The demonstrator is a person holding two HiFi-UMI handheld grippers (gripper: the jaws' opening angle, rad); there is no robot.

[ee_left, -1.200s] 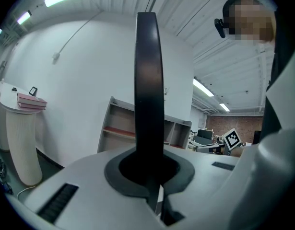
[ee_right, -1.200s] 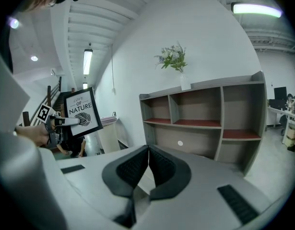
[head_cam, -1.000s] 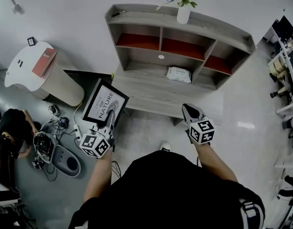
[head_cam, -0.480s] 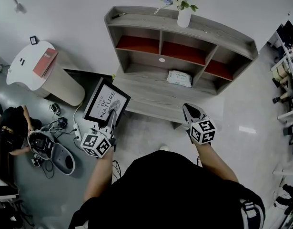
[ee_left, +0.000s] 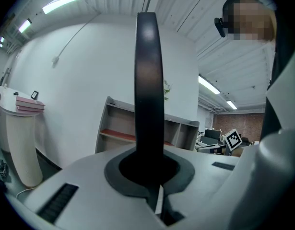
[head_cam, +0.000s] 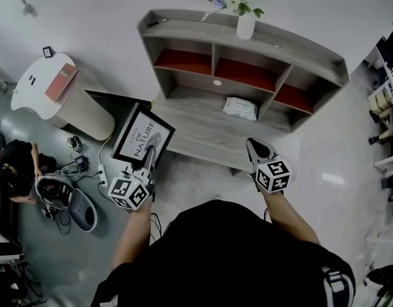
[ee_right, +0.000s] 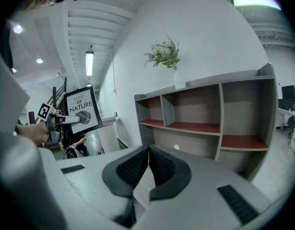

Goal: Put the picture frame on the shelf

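Left claw (head_cam: pixel 147 160) clamps the picture frame (head_cam: pixel 142 136); right claw (head_cam: pixel 254 146) held forward, jaws together, empty.

Things around the round white desk (head_cam: pixel 31 96)
A red book (head_cam: pixel 60 82) is lying on it; a person (head_cam: pixel 14 168) is crouching nearby, cables (head_cam: pixel 78 165) trailing beside its base.

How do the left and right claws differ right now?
The left claw is shut on the frame, gripping its edge; the right claw is shut on nothing, its pads meeting. The left claw is off the left end of the shelf; the right claw is in front of the shelf's lower ledge. Both are shut and point toward the shelf.
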